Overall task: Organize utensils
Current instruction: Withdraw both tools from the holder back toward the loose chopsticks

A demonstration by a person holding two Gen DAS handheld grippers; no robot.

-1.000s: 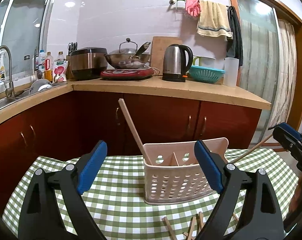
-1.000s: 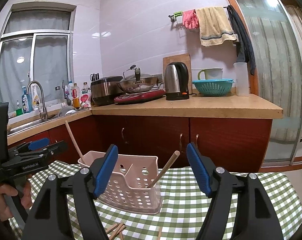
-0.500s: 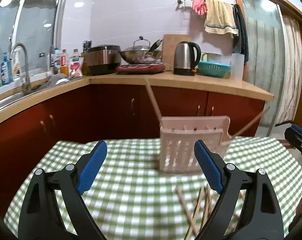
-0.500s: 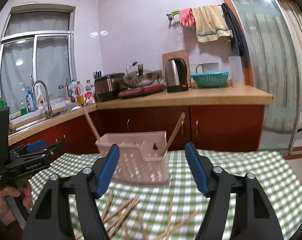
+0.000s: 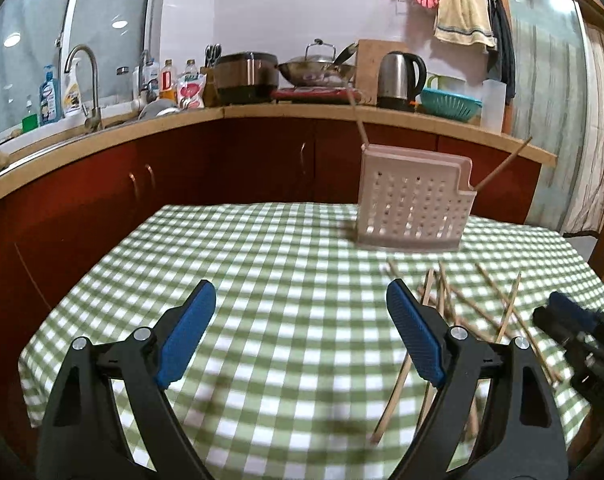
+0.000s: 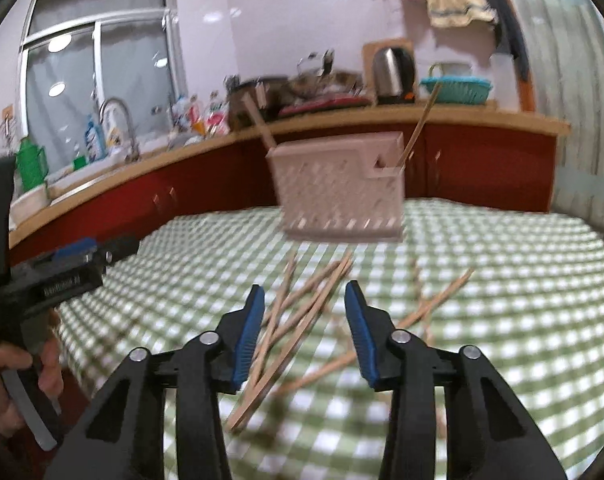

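Green-and-white checked cloth (image 5: pixel 261 264) covers the table. At the left, the left gripper (image 5: pixel 302 332) hangs over a bare stretch of it with its blue-padded jaws spread wide and nothing between them. Right of it, the loose wooden chopsticks (image 5: pixel 442 304) lie scattered flat on the cloth, just beyond and to the right of the left gripper's right finger, crossing one another. In the right wrist view the right gripper (image 6: pixel 304 332) is above that same scatter (image 6: pixel 302 312), jaws apart, several sticks lying in the gap between the fingers but none touched. Farther back stands the pale perforated utensil holder (image 5: pixel 414 208) upright, one chopstick leaning out at its left end, another at its right
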